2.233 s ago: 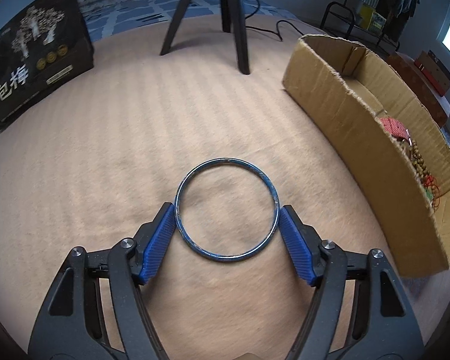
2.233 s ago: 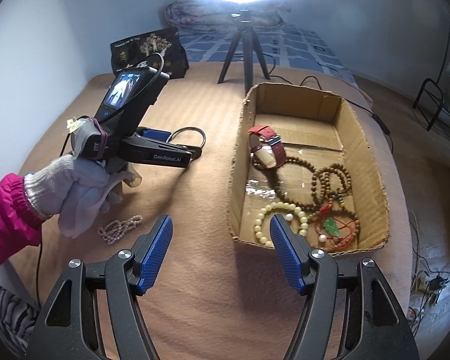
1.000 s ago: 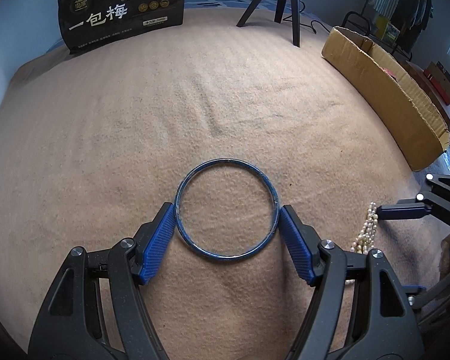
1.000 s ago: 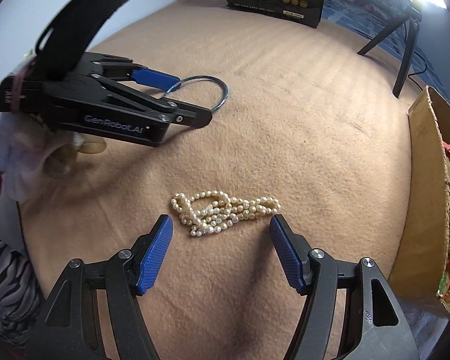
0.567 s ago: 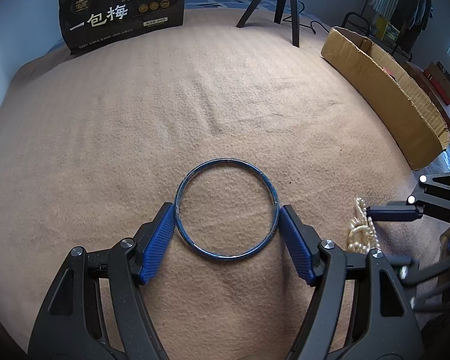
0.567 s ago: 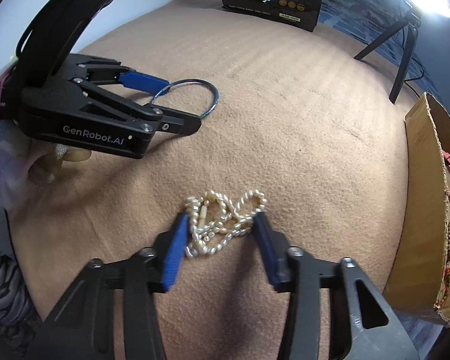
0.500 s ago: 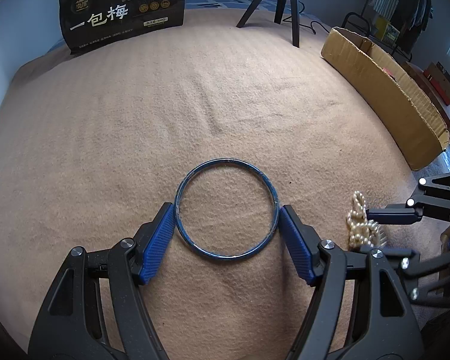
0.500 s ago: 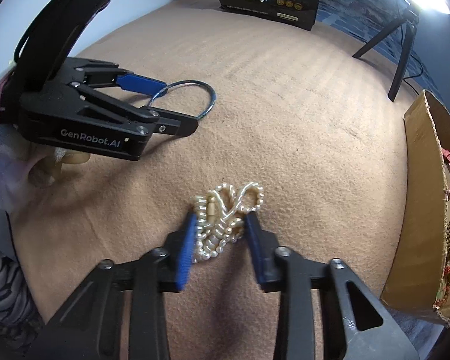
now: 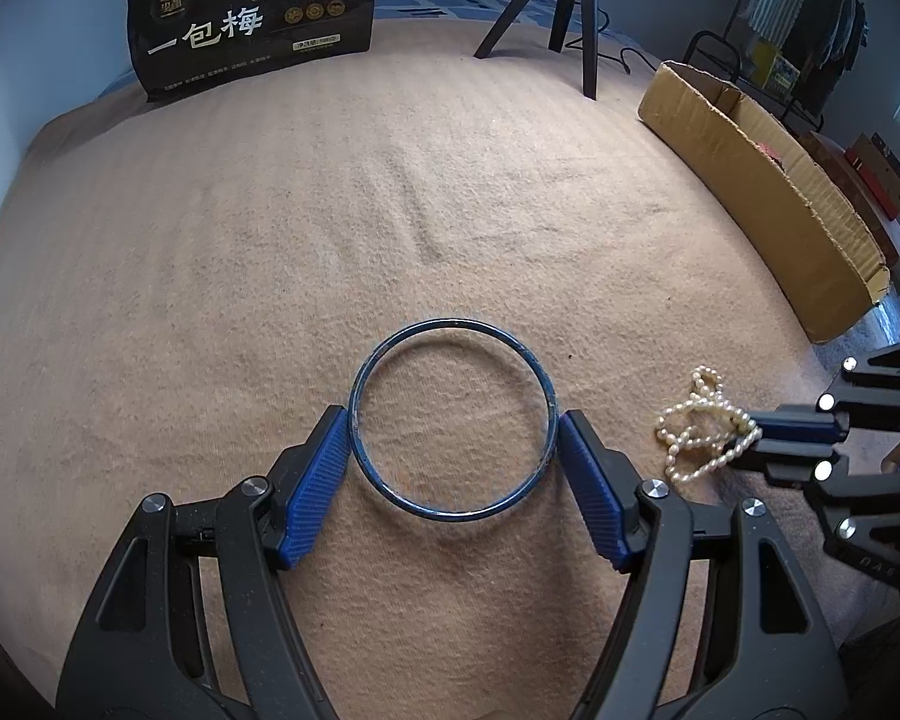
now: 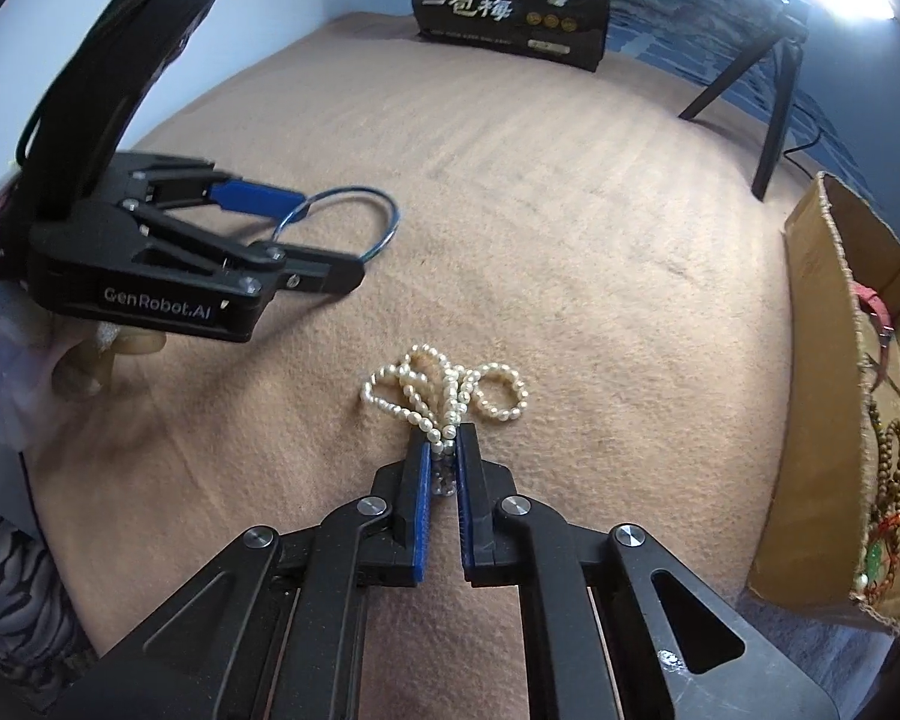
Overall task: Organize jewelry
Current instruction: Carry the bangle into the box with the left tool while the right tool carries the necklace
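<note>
My left gripper (image 9: 453, 450) is shut on a thin blue bangle (image 9: 450, 325), held by its two sides just over the tan blanket; it also shows in the right wrist view (image 10: 384, 216). My right gripper (image 10: 443, 447) is shut on a bunched white pearl necklace (image 10: 498, 393), whose loops stick out past the fingertips. In the left wrist view the necklace (image 9: 699, 426) hangs from the right gripper's fingers (image 9: 798, 426) at the right edge.
A shallow cardboard box (image 9: 768, 180) with bead bracelets and a red watch strap stands at the right; it also shows in the right wrist view (image 10: 822, 360). A black printed bag (image 9: 246, 18) and a tripod (image 9: 570, 0) stand at the far edge of the tan blanket (image 9: 270, 228).
My right gripper came down over the pearl necklace and closed on it, bunching the strands. My left gripper kept the bangle and stayed nearly still.
</note>
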A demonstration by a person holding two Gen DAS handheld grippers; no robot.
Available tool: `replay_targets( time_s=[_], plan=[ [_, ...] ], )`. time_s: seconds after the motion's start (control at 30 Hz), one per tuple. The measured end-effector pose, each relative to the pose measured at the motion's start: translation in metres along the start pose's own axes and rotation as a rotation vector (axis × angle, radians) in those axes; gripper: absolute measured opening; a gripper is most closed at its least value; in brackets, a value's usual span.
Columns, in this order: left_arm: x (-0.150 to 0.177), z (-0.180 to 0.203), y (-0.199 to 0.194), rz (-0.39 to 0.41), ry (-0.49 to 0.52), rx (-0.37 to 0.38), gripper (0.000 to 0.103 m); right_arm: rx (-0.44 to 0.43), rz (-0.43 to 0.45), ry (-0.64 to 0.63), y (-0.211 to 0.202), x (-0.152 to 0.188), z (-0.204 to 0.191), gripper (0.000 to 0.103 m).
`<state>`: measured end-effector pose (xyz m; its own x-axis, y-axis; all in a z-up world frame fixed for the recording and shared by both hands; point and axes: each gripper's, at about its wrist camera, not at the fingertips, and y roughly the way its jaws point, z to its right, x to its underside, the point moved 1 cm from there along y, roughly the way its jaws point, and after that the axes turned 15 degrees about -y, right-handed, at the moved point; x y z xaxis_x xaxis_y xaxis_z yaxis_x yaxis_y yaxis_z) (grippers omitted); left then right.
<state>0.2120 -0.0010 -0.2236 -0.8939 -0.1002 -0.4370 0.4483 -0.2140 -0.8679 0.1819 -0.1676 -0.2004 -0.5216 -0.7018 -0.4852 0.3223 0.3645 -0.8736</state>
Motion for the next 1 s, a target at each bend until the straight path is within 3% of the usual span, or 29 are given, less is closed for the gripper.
replay_targets(
  time_s=[0.53,1.0],
  plan=[
    [-0.005,0.017,-0.027,0.038,0.019,0.03,0.072,0.074,0.111,0.052,-0.055,-0.006,0.016,0.006],
    [-0.03,0.074,-0.048,0.096,0.083,0.104,0.072,0.181,0.186,0.152,-0.108,0.01,0.067,0.006]
  ],
)
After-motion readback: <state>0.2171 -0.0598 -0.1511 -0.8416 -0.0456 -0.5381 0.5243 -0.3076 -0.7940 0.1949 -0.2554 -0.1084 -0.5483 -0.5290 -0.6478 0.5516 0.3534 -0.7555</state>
